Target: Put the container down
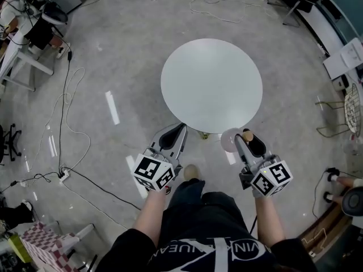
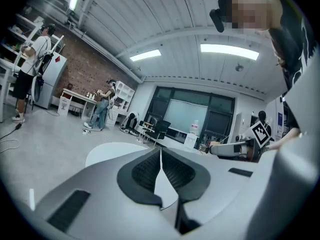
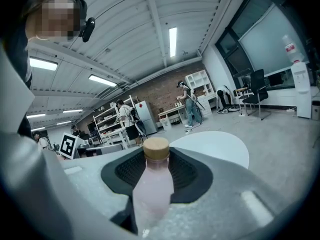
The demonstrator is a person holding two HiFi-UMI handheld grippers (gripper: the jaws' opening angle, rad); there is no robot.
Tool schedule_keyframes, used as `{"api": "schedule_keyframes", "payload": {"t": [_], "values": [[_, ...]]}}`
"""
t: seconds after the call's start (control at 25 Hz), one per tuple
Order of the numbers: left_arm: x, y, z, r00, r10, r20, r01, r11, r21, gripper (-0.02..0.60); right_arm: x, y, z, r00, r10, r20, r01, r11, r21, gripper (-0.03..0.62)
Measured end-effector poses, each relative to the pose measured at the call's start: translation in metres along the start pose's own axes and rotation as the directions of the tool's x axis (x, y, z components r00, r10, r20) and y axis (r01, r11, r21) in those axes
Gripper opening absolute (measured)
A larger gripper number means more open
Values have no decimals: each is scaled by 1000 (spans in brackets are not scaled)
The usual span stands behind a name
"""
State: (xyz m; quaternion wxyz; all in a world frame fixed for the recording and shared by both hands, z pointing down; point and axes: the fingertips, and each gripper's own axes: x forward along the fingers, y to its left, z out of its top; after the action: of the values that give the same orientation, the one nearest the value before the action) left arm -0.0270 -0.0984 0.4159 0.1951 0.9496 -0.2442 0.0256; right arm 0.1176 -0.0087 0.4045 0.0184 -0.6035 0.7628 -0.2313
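2 black pads of the right gripper are seen pressed on a pale pink bottle, with its tan cap uppermost. The bottle's long axis is held roughly upright, crosswise to the jaws. The left gripper is shown with its jaws closed together on nothing. Ahead of the bottle and lower than it, a round white table is seen. The set-down is judged to turn on the bottle being carried forward over that top and lowered base first. In the head view both grippers are placed just short of the table's near edge, about equally close. The grip itself is confirmed only by the right gripper view, and height above the top cannot be judged from overhead.
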Motion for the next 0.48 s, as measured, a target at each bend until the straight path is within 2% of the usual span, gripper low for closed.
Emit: {"api": "schedule_keyframes", "payload": {"t": [0.48], "values": [[-1, 20, -5, 997, 72, -7, -72, 997, -23, 15, 38, -16, 7, 999, 44, -24, -44, 999, 7, 143]]}}
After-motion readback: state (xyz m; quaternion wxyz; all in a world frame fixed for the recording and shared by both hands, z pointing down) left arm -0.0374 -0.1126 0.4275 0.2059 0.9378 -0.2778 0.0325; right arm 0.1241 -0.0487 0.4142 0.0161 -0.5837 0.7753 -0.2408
